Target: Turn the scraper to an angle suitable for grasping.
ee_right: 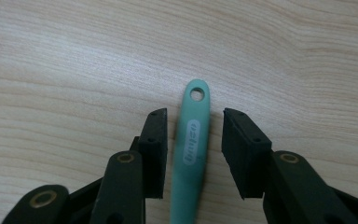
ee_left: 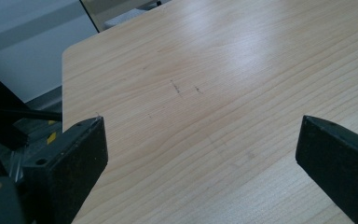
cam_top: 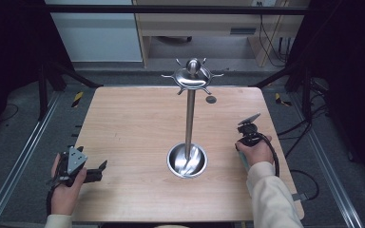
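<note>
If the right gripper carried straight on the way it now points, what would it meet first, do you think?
Most likely the teal handle lying on the table: the right gripper points down at it, jaws open either side. Depth is hard to judge.

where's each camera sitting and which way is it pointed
High view: above the person's side, looking forward and down on the table and steel stand; both forearms, left gripper and right gripper show.
Left gripper view: rides the left gripper, looking along wide-open jaws over bare tabletop.
Right gripper view: rides the right gripper, looking down at a green handle between its jaws, untouched.
Shared: all three show the wooden tabletop.
</note>
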Demonstrator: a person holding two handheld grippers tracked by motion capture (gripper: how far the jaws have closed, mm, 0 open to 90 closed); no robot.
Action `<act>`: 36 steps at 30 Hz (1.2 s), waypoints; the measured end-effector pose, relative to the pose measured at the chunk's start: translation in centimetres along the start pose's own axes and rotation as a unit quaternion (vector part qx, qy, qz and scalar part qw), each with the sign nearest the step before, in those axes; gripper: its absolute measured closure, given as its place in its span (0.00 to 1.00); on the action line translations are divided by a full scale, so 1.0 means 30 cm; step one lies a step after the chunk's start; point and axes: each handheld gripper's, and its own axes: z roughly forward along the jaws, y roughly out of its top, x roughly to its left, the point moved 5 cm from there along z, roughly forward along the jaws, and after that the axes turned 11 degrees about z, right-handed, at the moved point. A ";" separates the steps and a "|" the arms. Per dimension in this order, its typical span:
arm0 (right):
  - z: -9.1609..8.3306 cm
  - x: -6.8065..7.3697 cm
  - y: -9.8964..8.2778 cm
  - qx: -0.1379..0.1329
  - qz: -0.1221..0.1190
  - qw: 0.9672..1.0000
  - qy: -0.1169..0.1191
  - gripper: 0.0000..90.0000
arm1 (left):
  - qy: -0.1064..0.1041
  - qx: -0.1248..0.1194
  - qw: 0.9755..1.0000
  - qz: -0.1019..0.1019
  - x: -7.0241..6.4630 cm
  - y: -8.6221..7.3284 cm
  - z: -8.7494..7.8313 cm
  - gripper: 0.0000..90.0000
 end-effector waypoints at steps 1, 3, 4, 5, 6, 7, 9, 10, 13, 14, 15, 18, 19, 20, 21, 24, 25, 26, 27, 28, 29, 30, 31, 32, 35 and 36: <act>0.001 0.000 -0.001 0.000 0.002 1.000 0.000 0.69 | 0.000 0.000 1.000 0.000 0.000 0.000 0.000 0.02; 0.001 -0.001 -0.002 -0.003 0.001 1.000 -0.002 0.70 | 0.001 0.000 1.000 0.001 0.000 0.000 -0.001 0.02; 0.001 -0.001 -0.002 -0.003 0.001 1.000 -0.002 0.70 | 0.001 0.000 1.000 0.001 -0.001 0.000 -0.001 0.02; 0.004 -0.001 -0.004 -0.003 0.002 1.000 -0.001 0.71 | 0.000 0.001 1.000 0.001 -0.002 0.000 -0.002 0.02; 0.004 -0.001 -0.004 -0.003 0.002 1.000 -0.001 0.71 | 0.001 0.001 1.000 0.002 -0.002 0.000 -0.002 0.02; 0.006 -0.001 -0.006 -0.003 0.002 1.000 0.001 0.71 | 0.000 0.001 1.000 0.001 -0.002 0.000 -0.002 0.02; 0.011 0.001 -0.013 -0.002 0.005 1.000 0.002 0.73 | -0.001 0.000 1.000 0.001 -0.003 0.001 -0.002 0.02; 0.011 0.001 -0.013 -0.002 0.005 1.000 0.002 0.73 | -0.001 0.000 1.000 0.000 -0.004 0.001 -0.003 0.02; 0.014 0.004 -0.017 -0.003 0.002 1.000 0.000 0.75 | -0.001 0.000 1.000 0.002 -0.007 0.002 -0.004 0.02; 0.016 0.005 -0.019 -0.002 0.002 1.000 -0.002 0.75 | -0.001 0.000 1.000 0.002 -0.007 0.002 -0.004 0.02; 0.016 0.005 -0.019 -0.002 0.004 1.000 -0.003 0.74 | -0.001 0.001 1.000 0.002 -0.007 0.002 -0.003 0.02; 0.015 0.007 -0.020 -0.004 0.003 1.000 -0.008 0.80 | -0.001 0.001 1.000 0.002 -0.006 0.001 -0.003 0.02; 0.015 0.007 -0.020 -0.004 0.003 1.000 -0.008 0.80 | -0.001 0.001 1.000 0.002 -0.006 0.000 -0.003 0.02; 0.014 0.005 -0.020 -0.005 0.006 1.000 -0.010 0.81 | 0.000 0.001 1.000 0.002 -0.006 0.000 -0.003 0.02; 0.013 0.001 -0.020 -0.004 0.011 1.000 -0.015 0.81 | 0.000 0.001 1.000 0.002 -0.005 0.001 -0.003 0.02; 0.014 -0.003 -0.024 -0.015 0.018 1.000 -0.013 0.82 | 0.000 0.001 1.000 0.001 -0.005 0.000 -0.004 0.02; 0.009 0.003 -0.028 -0.020 0.014 1.000 -0.007 0.82 | 0.000 0.002 1.000 0.002 -0.005 -0.001 -0.004 0.02; 0.009 0.003 -0.028 -0.020 0.014 1.000 -0.007 0.82 | 0.000 0.002 1.000 0.002 -0.005 -0.002 -0.004 0.02; 0.005 0.005 -0.029 -0.024 0.011 1.000 -0.005 0.82 | 0.000 0.002 1.000 0.001 -0.004 -0.002 -0.005 0.02; -0.019 0.015 -0.028 -0.036 0.002 0.999 0.004 0.83 | 0.000 0.002 1.000 0.001 -0.004 -0.002 -0.005 0.02; -0.032 0.019 -0.027 -0.042 0.000 0.999 0.008 0.83 | 0.000 0.003 1.000 0.002 -0.004 -0.002 -0.006 0.02; -0.032 0.019 -0.027 -0.042 0.000 0.999 0.008 0.83 | 0.000 0.002 1.000 0.002 -0.004 -0.002 -0.006 0.02; -0.046 0.021 -0.026 -0.047 -0.003 0.999 0.012 0.83 | 0.000 0.002 1.000 0.002 -0.005 -0.001 -0.006 0.02; -0.061 0.023 -0.024 -0.054 -0.005 0.998 0.019 0.83 | 0.000 0.003 1.000 0.002 -0.006 -0.002 -0.006 0.02; -0.105 0.027 -0.022 -0.081 -0.011 0.996 0.036 0.83 | 0.000 0.005 1.000 0.004 -0.007 -0.003 -0.004 0.02; -0.120 0.027 -0.022 -0.091 -0.015 0.995 0.043 0.83 | -0.001 0.006 1.000 0.004 -0.008 -0.004 -0.004 0.02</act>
